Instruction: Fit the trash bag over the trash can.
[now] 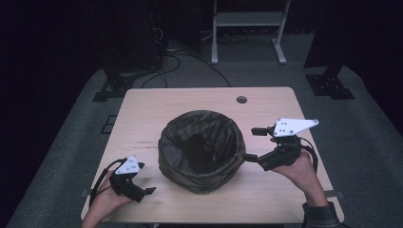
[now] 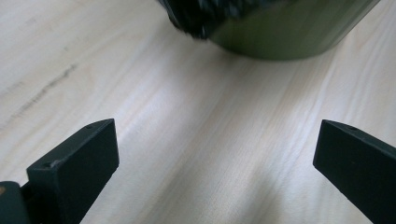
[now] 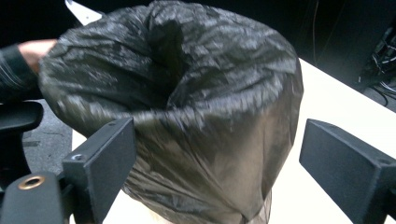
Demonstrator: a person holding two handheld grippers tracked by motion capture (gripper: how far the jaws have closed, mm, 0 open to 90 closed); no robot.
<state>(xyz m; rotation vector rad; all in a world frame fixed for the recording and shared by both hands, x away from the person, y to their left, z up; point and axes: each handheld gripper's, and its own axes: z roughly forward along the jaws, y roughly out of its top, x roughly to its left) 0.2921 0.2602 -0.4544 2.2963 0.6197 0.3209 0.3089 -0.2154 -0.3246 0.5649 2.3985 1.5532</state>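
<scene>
A round olive-green bin (image 1: 202, 149) lined with a dark crinkled plastic bag (image 1: 209, 126) stands at the middle of the wooden table (image 1: 190, 102). My right gripper (image 1: 253, 143) is open just right of the bin, its nearer jaw close to the rim. In the right gripper view the bag-covered bin (image 3: 187, 93) rises just beyond the open right gripper (image 3: 217, 144). My left gripper (image 1: 142, 183) rests low near the table's front left corner, apart from the bin. It is open (image 2: 215, 140) over bare wood, with the bin's green wall (image 2: 289, 32) farther ahead.
A small round hole (image 1: 241, 99) sits near the table's far edge. Behind the table are a white frame (image 1: 249, 19), floor cables (image 1: 176, 61) and black stand feet (image 1: 111, 88). The person's other hand (image 3: 35, 46) appears past the bin in the right gripper view.
</scene>
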